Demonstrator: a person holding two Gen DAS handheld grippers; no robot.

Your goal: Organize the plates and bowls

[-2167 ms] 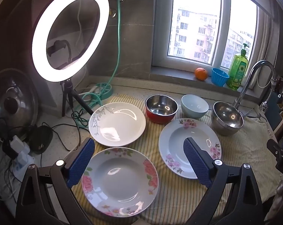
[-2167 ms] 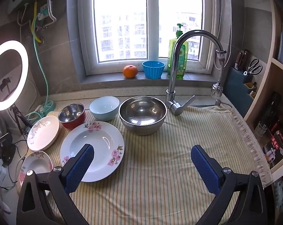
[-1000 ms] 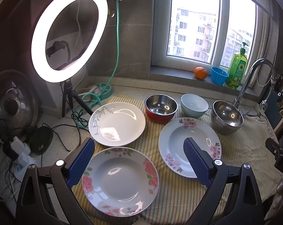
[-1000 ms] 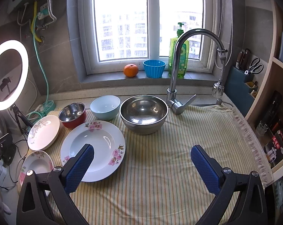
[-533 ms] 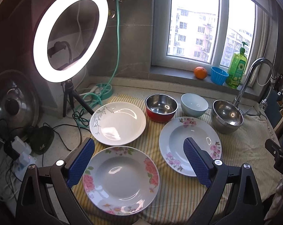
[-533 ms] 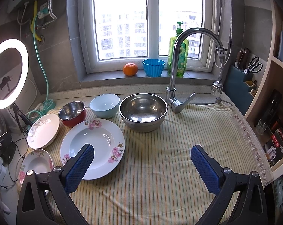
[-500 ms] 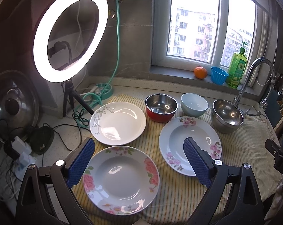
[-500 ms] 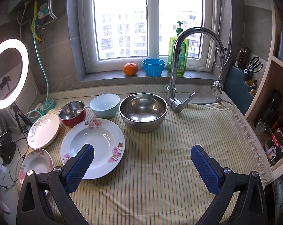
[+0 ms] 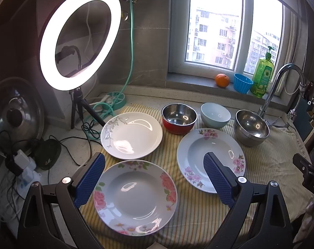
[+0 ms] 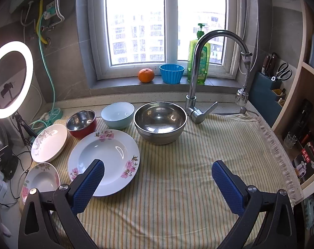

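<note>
A striped yellow cloth (image 10: 177, 186) is spread over a kitchen counter below a window, and three plates and three bowls are set out on it.

The left gripper (image 9: 153, 178) is held above the near left part of the cloth with its jaws spread wide and nothing between them. A pink-rose plate (image 9: 135, 197) lies directly below, framed between the two blue pads. Just behind it a white plate with a grey leaf pattern (image 9: 132, 134) is seen, and to the right a larger pale blue floral plate (image 9: 208, 159) partly hidden by the right-hand pad.

The right gripper (image 10: 158, 181) is also held with its jaws released and empty. Bare cloth lies between its pads; the pale blue floral plate (image 10: 104, 159) sits under and beyond its left-hand pad.

Along the back of the cloth a row is formed by a red bowl with a steel interior (image 9: 179, 118), a light blue bowl (image 9: 215, 117) and a large steel bowl (image 10: 160, 121), the last just beside a chrome faucet (image 10: 195, 83).

On the windowsill an orange (image 10: 146, 75), a blue cup (image 10: 171, 73) and a green soap bottle (image 10: 198, 62) are lined up. A lit ring light (image 9: 80, 37) stands at the left.
</note>
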